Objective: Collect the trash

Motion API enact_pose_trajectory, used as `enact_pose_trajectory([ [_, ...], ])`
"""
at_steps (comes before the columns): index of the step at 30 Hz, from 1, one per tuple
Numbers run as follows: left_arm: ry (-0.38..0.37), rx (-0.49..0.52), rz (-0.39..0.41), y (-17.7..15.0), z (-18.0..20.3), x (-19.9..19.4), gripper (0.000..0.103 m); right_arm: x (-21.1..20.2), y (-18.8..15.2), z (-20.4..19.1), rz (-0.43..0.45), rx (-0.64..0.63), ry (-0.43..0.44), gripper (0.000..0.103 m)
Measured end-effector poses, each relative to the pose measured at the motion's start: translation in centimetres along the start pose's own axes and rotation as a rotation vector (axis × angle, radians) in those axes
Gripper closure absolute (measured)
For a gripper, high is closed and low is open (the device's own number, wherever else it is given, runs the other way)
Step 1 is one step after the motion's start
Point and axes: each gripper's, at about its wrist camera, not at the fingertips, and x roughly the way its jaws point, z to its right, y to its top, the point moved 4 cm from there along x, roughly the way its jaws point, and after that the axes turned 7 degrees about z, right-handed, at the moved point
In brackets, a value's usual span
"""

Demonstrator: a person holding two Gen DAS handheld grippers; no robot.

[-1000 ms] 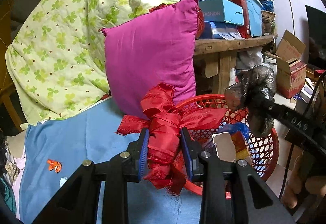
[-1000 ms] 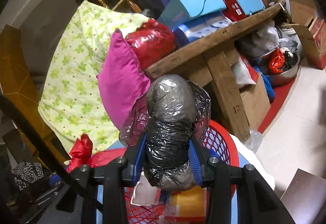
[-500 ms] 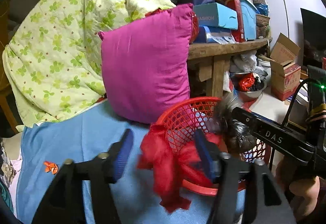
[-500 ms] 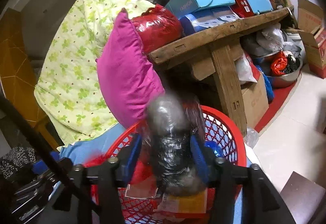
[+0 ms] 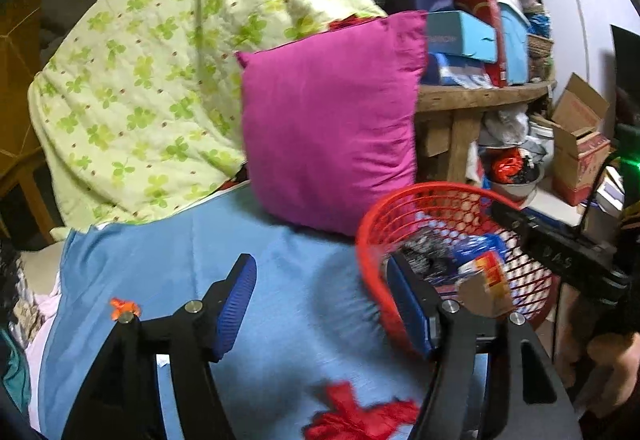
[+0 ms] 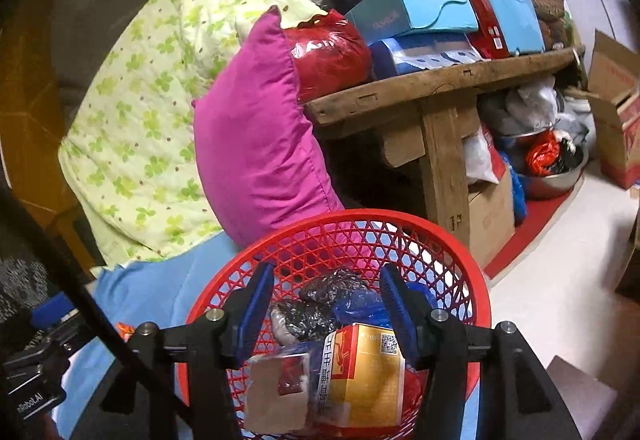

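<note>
A blue bedsheet (image 5: 168, 264) carries the round red plastic mesh basket (image 6: 472, 280). The right gripper (image 6: 326, 294) hangs over it, jaws wide and empty, the crumpled black plastic bag (image 6: 320, 310) lying inside below them. The left gripper (image 5: 320, 304) stands wide too, the red fabric ribbon (image 5: 360, 418) lying on the sheet beneath its jaws.

Left gripper (image 5: 320, 300) — lower centre of its frame, fingers spread, nothing between them. Right gripper (image 6: 326, 304) — lower centre, fingers parted and empty; a hand (image 5: 612, 364) grips its handle at lower right.
</note>
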Motion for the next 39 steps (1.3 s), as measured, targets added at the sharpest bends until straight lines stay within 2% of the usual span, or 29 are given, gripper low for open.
enact_pose_trajectory([
  [8, 0.053, -0.061, -0.051, -2.0, -3.3, 0.3, 0.034, 0.2, 0.3, -0.1, 0.007, -0.01, -0.022, 0.044],
  [11, 0.019, -0.074, -0.089, -3.6, -3.4, 0.2, 0.031, 0.3, 0.3, 0.3, 0.001, 0.017, -0.027, 0.044],
  [17, -0.068, 0.004, -0.217, -9.4, -1.1, -0.2, 0.029, 0.5, 0.5, 0.0, 0.001, 0.036, -0.029, 0.044],
  [22, -0.14, -0.038, -0.344, -13.5, 0.7, 0.9, 0.029, 0.5, 0.5, -0.4, 0.011, 0.01, -0.032, 0.044],
  [33, -0.175, -0.008, -0.415, -16.6, 3.3, 3.8, 0.029, 0.5, 0.6, 0.2, 0.012, 0.002, -0.035, 0.044],
  [35, -0.199, -0.02, -0.407, -16.5, 3.4, 4.0, 0.035, 0.4, 0.6, 0.2, 0.018, -0.004, -0.035, 0.044],
  [38, -0.236, -0.022, -0.395, -16.4, 3.4, 4.2, 0.07, 0.3, 0.7, 0.3, 0.024, -0.011, -0.036, 0.044],
  [39, -0.243, -0.014, -0.388, -16.1, 3.5, 4.1, 0.074, 0.3, 0.7, 0.4, 0.028, -0.009, -0.036, 0.044],
])
